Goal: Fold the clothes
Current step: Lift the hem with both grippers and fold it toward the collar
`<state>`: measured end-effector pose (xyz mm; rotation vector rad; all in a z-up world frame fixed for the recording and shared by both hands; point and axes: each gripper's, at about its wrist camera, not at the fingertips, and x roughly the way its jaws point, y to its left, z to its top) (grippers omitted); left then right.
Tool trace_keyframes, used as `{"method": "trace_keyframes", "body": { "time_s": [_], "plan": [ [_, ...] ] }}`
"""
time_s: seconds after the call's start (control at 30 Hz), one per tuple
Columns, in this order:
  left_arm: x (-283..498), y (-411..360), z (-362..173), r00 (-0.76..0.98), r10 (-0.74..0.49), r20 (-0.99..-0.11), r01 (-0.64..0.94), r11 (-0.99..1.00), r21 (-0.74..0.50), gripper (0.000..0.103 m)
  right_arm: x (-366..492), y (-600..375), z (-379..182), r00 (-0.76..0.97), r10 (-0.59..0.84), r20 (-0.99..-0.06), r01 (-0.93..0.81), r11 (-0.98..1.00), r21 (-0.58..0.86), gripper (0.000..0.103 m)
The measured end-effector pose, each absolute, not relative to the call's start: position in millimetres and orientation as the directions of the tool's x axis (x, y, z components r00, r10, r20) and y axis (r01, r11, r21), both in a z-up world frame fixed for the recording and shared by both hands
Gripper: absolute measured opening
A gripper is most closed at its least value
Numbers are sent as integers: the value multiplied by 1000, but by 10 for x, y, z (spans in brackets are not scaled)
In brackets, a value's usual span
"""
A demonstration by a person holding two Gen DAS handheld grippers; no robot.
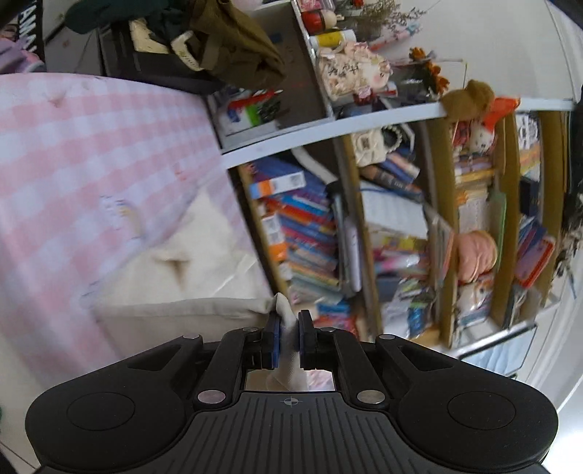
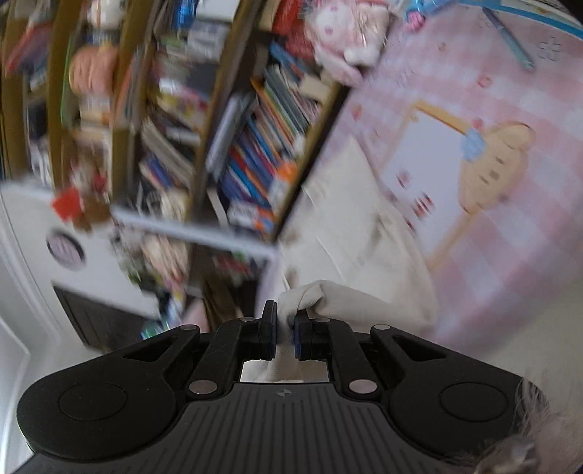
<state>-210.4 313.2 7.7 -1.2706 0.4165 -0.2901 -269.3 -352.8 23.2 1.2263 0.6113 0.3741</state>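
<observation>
A cream-white garment is held up off the pink checked bed. My left gripper is shut on one corner of it, with cloth pinched between the blue pads. The garment stretches away to the left in the left wrist view. My right gripper is shut on another corner of the same garment, which hangs down to the right toward the bed. More cream cloth lies on the bed near the bookshelf.
A crowded bookshelf with books and plush toys stands beside the bed and also shows in the right wrist view. A dark pile of clothes sits at the bed's far end. A pink plush rests by the shelf.
</observation>
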Motion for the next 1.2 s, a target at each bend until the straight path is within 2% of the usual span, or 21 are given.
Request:
{"method": "trace_keyframes", "body": {
  "time_s": [0.37,0.57,0.67,1.0,1.2],
  "plan": [
    [-1179,3108,193,891,-442,-103,12,250,-968,8,-1876,-3397,382,843,516,-153,13,265,964,8],
    [-593,3215,106,900,-421,-109,-22,206,-978,8,-1367,-3477,327,889,435,-141,47,220,974,8],
    [-283,3221,44,892,-430,-140,-54,206,-977,7,-1090,-3487,285,905,399,-144,68,198,978,8],
    [489,3266,-401,861,-438,-260,-207,165,-964,7,-300,-3431,-18,902,348,-256,197,197,961,8],
    [1009,3223,-519,843,-425,-329,-253,225,-941,7,226,-3396,-193,887,331,-321,260,216,941,8]
  ]
}}
